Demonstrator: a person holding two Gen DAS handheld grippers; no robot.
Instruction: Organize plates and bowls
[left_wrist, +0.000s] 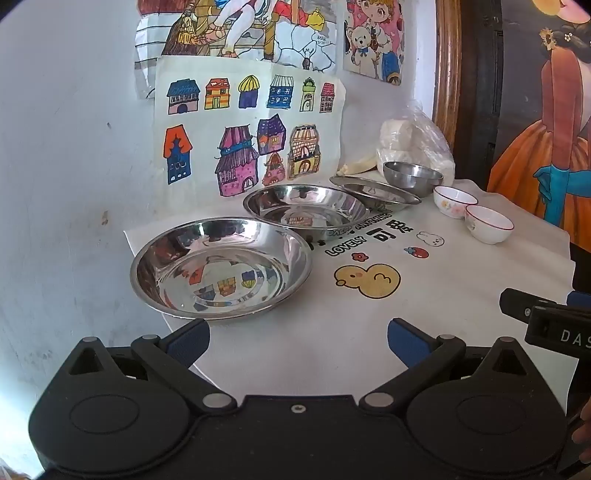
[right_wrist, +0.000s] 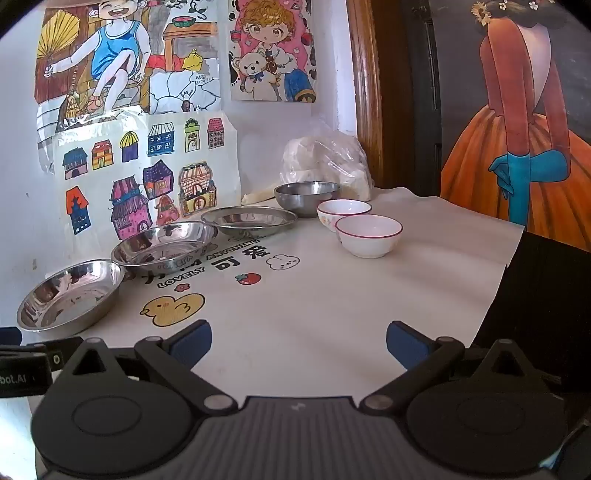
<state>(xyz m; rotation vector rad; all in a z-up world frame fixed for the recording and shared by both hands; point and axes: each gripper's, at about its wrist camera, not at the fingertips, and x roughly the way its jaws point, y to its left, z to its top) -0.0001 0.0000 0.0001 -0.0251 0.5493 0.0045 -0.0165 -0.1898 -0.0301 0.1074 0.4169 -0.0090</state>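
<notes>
Near steel plate (left_wrist: 221, 269): closest to the left gripper, on the left part of the table cover beside the wall; empty, its polished base mirroring the house drawings.
Middle steel plate (left_wrist: 306, 210): just behind the near one, rims close together; whether they touch cannot be told.
Far steel plate (left_wrist: 373, 192): shallower, next in the same diagonal row; its rim looks to overlap the middle plate's edge.
Steel bowl (left_wrist: 412, 177): at the far end of the row, right behind the far plate, upright and empty.
White bowls: two with red rims, side by side right of the steel bowl; the rear one (right_wrist: 341, 211) carries a floral print, the front one (right_wrist: 368, 234) sits just before it.
Left gripper (left_wrist: 297, 341): jaws spread wide, holding nothing, poised above the cloth just short of the near plate.
Right gripper (right_wrist: 298, 341): jaws likewise wide apart and empty, over bare cloth, well apart from the white bowls.
Table cover (right_wrist: 332, 295): white, printed with a duck, strawberry, rabbit and lettering.
Plastic bag (right_wrist: 328, 162): holds white lumps, in the far corner behind the steel bowl.
Wall drawings (left_wrist: 247, 136): coloured children's pictures stuck to the wall behind the plates.
</notes>
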